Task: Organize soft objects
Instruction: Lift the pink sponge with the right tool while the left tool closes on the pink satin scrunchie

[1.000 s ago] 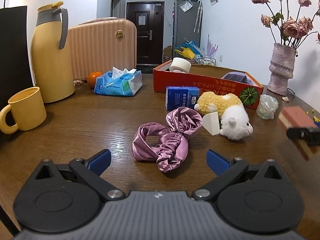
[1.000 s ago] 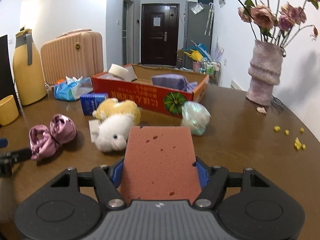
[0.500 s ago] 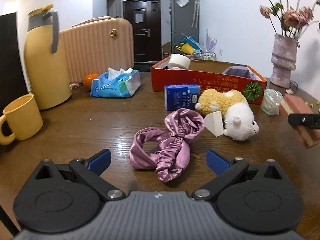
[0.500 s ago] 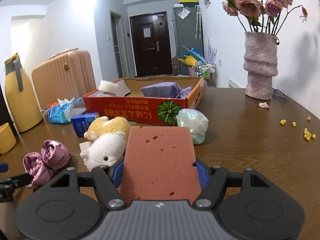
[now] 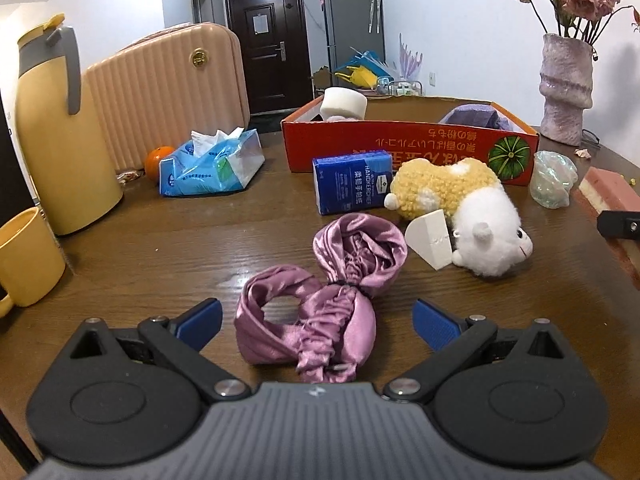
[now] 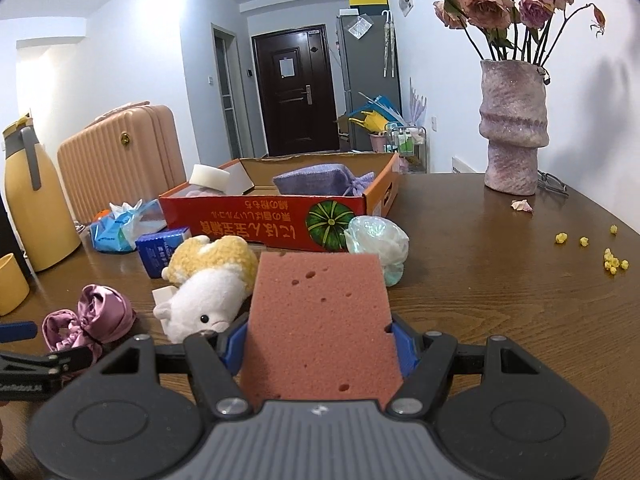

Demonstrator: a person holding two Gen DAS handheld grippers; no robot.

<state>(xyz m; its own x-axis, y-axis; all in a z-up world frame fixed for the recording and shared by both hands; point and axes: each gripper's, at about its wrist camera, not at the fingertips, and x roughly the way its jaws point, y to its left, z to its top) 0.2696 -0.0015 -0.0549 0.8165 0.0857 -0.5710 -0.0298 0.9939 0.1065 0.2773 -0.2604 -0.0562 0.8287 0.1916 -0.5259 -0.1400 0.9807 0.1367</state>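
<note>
A pink satin hair band (image 5: pixel 320 300) lies crumpled on the wooden table, its near end between the wide-apart blue pads of my left gripper (image 5: pixel 316 320), which is open. My right gripper (image 6: pixel 320 340) is shut on a reddish-pink sponge (image 6: pixel 320 320), held above the table; the sponge (image 5: pixel 608 190) also shows at the right edge of the left wrist view. A yellow-and-white plush toy (image 5: pixel 460 204) (image 6: pixel 208 280) lies on its side in front of the red cardboard box (image 5: pixel 400 148) (image 6: pixel 260 220). Inside the box are a white sponge (image 6: pixel 208 178) and a purple pouch (image 6: pixel 316 180).
A blue handkerchief pack (image 5: pixel 352 180), a tissue pack (image 5: pixel 208 164), an orange (image 5: pixel 156 160), a yellow thermos (image 5: pixel 56 128) and a yellow mug (image 5: pixel 24 256) stand on the left. A crinkly clear bag (image 6: pixel 376 240) lies by the box. A vase (image 6: pixel 512 128) stands at the right, a suitcase (image 5: pixel 168 92) behind.
My left gripper has moved closer to the pink hair band, which now lies partly between the pads. The right gripper still grips the sponge and has rolled slightly, then stayed still.
</note>
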